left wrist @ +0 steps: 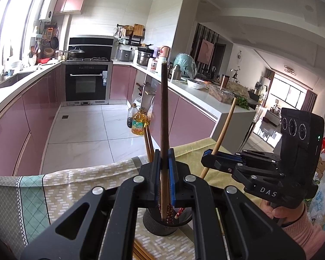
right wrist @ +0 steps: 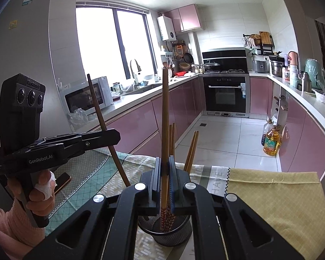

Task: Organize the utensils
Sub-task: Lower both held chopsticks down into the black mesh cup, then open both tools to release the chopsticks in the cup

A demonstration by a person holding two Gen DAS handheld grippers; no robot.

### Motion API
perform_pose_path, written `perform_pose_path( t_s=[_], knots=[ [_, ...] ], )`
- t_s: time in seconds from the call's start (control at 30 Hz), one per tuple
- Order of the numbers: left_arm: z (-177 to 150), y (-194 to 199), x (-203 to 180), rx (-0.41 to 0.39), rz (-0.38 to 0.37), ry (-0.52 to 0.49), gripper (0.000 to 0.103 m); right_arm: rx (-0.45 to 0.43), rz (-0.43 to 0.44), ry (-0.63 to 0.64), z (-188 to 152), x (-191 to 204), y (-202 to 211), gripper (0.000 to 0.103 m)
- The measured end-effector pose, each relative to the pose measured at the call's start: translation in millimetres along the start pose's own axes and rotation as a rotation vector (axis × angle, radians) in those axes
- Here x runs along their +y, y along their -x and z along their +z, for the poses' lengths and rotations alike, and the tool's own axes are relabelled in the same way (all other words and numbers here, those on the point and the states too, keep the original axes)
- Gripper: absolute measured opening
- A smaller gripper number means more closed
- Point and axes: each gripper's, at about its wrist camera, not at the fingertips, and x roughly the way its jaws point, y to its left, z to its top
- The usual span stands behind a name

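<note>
A black mesh holder [left wrist: 166,223] stands on the cloth-covered table, also in the right wrist view [right wrist: 164,231]. My left gripper [left wrist: 164,162] is shut on a dark brown chopstick [left wrist: 164,108], held upright with its patterned lower end inside the holder. My right gripper [right wrist: 165,166] is shut on a lighter wooden chopstick [right wrist: 165,112], also upright with its patterned end in the holder. Each gripper shows in the other's view: the right [left wrist: 208,158], the left [right wrist: 117,136]. More chopsticks [right wrist: 191,149] lean in the holder.
A patterned tablecloth [left wrist: 75,186] and a yellow cloth [right wrist: 275,199] cover the table. A phone [right wrist: 61,181] lies on the table at the left. Loose chopsticks [left wrist: 140,251] lie on the cloth near the holder. An oil bottle [left wrist: 138,124] stands on the floor beyond the table edge.
</note>
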Motion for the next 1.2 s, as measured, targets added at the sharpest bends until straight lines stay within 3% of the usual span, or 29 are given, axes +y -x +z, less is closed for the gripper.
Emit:
perform_pose_path(
  t_s=[0.53, 0.97, 1.2],
  knots=[
    [-26, -30, -12, 0.181, 0.0, -0.054, 0.007, 0.147, 0.014, -0.032, -15, -9, -32, 0.006],
    [-31, -56, 3, 0.217, 0.027, -0.021, 0.008, 0.183, -0.01, -0.087, -22, -28, -54, 0.008],
    [-39, -62, 8, 0.222, 0.034, -0.006, 0.012, 0.159, -0.021, -0.118, -24, -36, -52, 0.027]
  ],
)
